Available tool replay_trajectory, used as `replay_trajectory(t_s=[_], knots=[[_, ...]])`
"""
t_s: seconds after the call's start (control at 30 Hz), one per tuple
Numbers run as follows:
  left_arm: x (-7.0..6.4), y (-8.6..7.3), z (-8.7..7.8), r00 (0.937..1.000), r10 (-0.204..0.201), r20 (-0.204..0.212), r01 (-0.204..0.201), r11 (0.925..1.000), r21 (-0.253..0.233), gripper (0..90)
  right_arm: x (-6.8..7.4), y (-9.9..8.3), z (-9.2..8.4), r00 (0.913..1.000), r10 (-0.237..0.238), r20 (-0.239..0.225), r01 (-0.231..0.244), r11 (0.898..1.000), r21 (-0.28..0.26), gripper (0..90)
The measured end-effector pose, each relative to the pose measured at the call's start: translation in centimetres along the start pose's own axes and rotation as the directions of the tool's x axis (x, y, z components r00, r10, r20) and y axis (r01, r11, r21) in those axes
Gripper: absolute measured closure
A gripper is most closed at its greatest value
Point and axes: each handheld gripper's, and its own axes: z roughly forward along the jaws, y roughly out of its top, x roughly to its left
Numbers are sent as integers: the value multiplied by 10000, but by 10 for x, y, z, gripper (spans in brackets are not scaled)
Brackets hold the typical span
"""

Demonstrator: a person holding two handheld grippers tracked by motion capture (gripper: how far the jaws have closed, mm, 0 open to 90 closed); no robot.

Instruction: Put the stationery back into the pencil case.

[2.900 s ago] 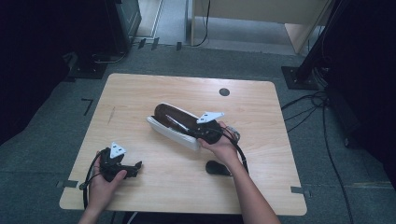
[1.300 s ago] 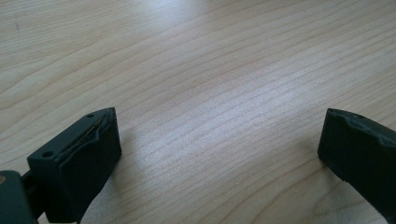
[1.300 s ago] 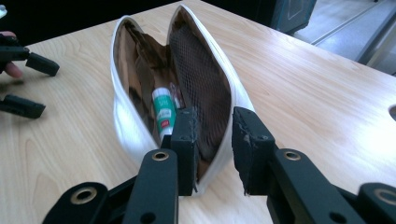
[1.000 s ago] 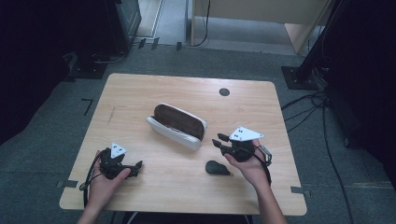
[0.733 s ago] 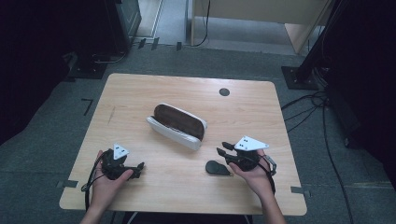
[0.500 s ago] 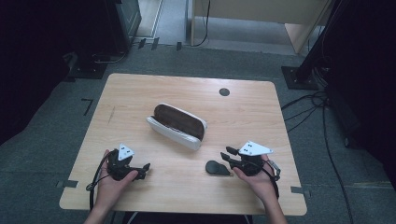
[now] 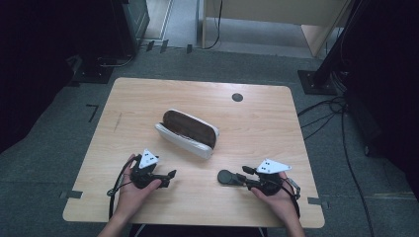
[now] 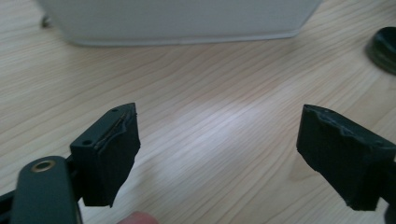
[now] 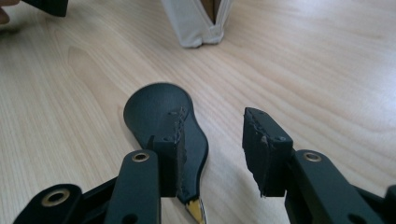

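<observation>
White pouch (image 7: 187, 133) lies diagonally, opening up; left tool (image 7: 168, 176) gapes wide, right tool (image 7: 245, 177) narrower, both empty.

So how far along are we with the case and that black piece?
Done: the white case lies open on the table, brown lining up. In hand: the right claw is open at the flat black piece, one jaw over it, not closed on it. The left claw is open and holds nothing. Left, probably: grip the piece and, if that's the aim, put it in the case.
</observation>
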Motion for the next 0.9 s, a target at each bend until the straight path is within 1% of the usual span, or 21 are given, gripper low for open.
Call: replay_trajectory(t_s=[0.13,0.17,0.27,0.33,0.47,0.5,0.53,0.57,0.6,0.67,0.7,0.73,0.77,0.8,0.83,0.87,0.9], knots=[[-9,8,9,9992,249,304,-249,9997,-9,141,-1,-6,1,9999,6,-161,-3,9999,150,598],[-11,8,11,9990,247,361,-245,9997,-46,141,-1,-8,1,9997,6,-242,-2,9998,178,597],[-17,13,16,9977,424,531,-424,9991,-19,141,1,-10,2,9982,19,-604,-10,9999,148,591],[-20,15,19,9967,499,641,-496,9988,-61,141,2,-10,3,9971,-61,-757,77,9998,205,586],[-26,20,24,9930,716,941,-710,9974,-105,144,4,-11,6,9953,-221,-945,265,9986,454,544],[-27,21,26,9920,716,1037,-705,9974,-136,148,4,-11,7,9945,-235,-1019,291,9981,537,527],[-29,21,27,9905,768,1141,-758,9970,-134,151,5,-11,8,9944,-274,-1021,334,9978,576,520],[-30,22,29,9876,880,1301,-869,9961,-146,153,6,-11,8,9949,-310,-963,376,9971,666,520],[-31,22,31,9865,901,1370,-880,9959,-210,174,6,-10,9,9952,-357,-916,425,9964,734,521],[-34,21,34,9821,1086,1538,-1076,9941,-145,202,7,-9,11,9948,-447,-914,526,9949,863,536],[-35,21,35,9792,1158,1666,-1151,9933,-140,206,8,-9,12,9945,-529,-904,609,9942,881,539],[-36,20,36,9750,1331,1781,-1336,9910,-89,212,9,-8,13,9942,-555,-917,638,9939,903,546],[-37,20,37,9729,1397,1843,-1403,9901,-100,215,10,-7,15,9934,-625,-959,717,9928,961,562],[-38,19,38,9697,1526,1908,-1541,9880,-72,216,10,-6,17,9921,-766,-993,863,9915,969,572],[-39,19,38,9663,1621,2001,-1639,9865,-76,218,12,-5,19,9913,-808,-1035,909,9912,966,585],[-39,19,39,9647,1674,2033,-1697,9855,-60,219,13,-4,21,9900,-864,-1112,975,9903,989,585],[-40,18,39,9617,1722,2131,-1749,9846,-60,226,14,-3,23,9896,-901,-1118,1014,9898,1000,585]])
